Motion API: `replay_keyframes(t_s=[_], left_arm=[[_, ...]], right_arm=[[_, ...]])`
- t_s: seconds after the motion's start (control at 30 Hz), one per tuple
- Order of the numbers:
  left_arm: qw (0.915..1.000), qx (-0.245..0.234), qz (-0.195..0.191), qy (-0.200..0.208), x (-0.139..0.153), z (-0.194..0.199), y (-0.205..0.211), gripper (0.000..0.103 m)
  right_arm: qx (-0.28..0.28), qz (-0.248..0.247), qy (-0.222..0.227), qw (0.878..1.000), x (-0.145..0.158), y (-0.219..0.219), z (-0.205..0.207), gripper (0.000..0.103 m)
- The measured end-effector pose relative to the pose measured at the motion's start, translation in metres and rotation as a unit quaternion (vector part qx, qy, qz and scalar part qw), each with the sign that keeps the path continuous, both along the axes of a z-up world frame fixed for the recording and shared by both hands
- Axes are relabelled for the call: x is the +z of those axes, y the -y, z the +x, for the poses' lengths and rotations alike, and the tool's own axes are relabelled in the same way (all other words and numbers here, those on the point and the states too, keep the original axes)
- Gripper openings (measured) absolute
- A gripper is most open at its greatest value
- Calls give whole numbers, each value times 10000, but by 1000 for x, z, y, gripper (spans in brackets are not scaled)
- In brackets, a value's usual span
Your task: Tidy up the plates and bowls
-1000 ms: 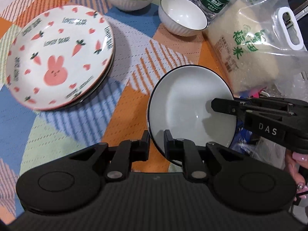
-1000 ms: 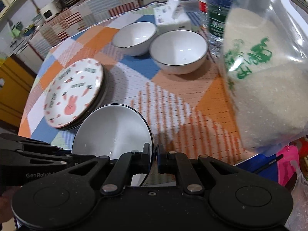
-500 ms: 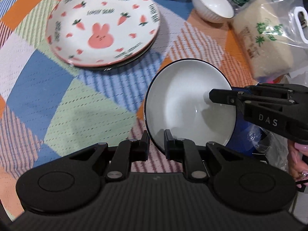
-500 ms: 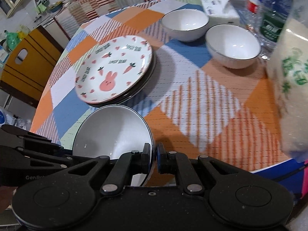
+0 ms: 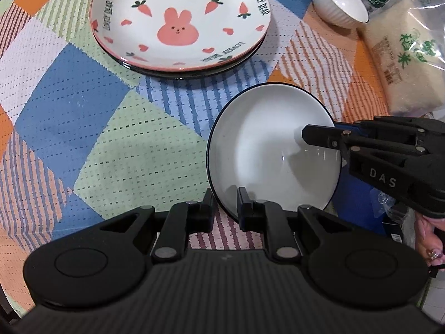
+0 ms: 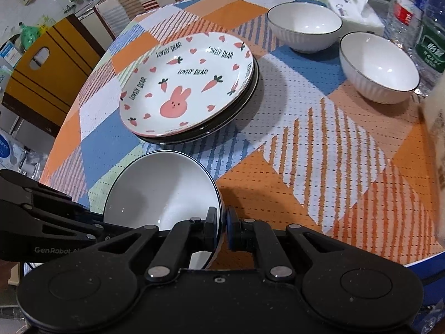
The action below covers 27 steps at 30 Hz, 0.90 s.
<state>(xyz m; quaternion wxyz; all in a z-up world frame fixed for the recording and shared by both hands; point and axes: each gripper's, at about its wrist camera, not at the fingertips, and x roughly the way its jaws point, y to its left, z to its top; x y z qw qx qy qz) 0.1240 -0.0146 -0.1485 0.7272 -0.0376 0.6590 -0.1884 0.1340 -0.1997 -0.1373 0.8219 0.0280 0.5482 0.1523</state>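
The round bench [image 6: 328, 183], under a patchwork cloth of orange, blue, green and white, fills both views. On it, at 12 o'clock in the left wrist view, lies the bunny plate [image 5: 180, 19], printed with carrots, hearts and "LOVELY BEAR"; it sits on top of at least 1 dark-rimmed plate whose edge [image 6: 244, 103] shows below it, and how many lie under it I cannot tell. At 2 o'clock in that view a clear rice bag [image 5: 403, 55] stands at the bench edge, with water bottles [image 6: 425, 36] behind it and a tissue pack [image 6: 353, 5] at 1 o'clock in the right wrist view. 2 white ribbed bowls rest apart from the plates: the far bowl [image 6: 304, 26] at 1 o'clock and the near bowl [image 6: 379, 66] at 2 o'clock in the right wrist view, close together. A white dish [image 5: 274, 150] with a dark rim is tilted steeply, at 6 o'clock from the bunny plate and apart from it, with both claws on its rim. The left claw [image 5: 224, 204] is nearly closed on its lower rim, 1 finger on either side. The right claw [image 6: 222, 229] is pinched tight on the rim at the dish's right side, and in the left wrist view it reaches in from 3 o'clock.
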Motion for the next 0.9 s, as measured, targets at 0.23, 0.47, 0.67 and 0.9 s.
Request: replay_keyframes(t_s=[0.23, 0.47, 0.67, 0.9], left_arm=[[10000, 1, -42, 8, 5, 0, -2, 19], [9994, -80, -190, 287, 37, 3, -13, 34], [9967, -320, -141, 739, 78, 8, -15, 35], [9879, -802, -45, 1328, 116, 27, 5, 41]], right_arm=[[157, -272, 126, 9994, -7, -7, 0, 10], [-18, -34, 452, 9990, 14, 3, 1, 13], [-171, 3, 1159, 9931, 55, 22, -9, 27], [-498, -210, 2370, 9700, 78, 50, -24, 57]])
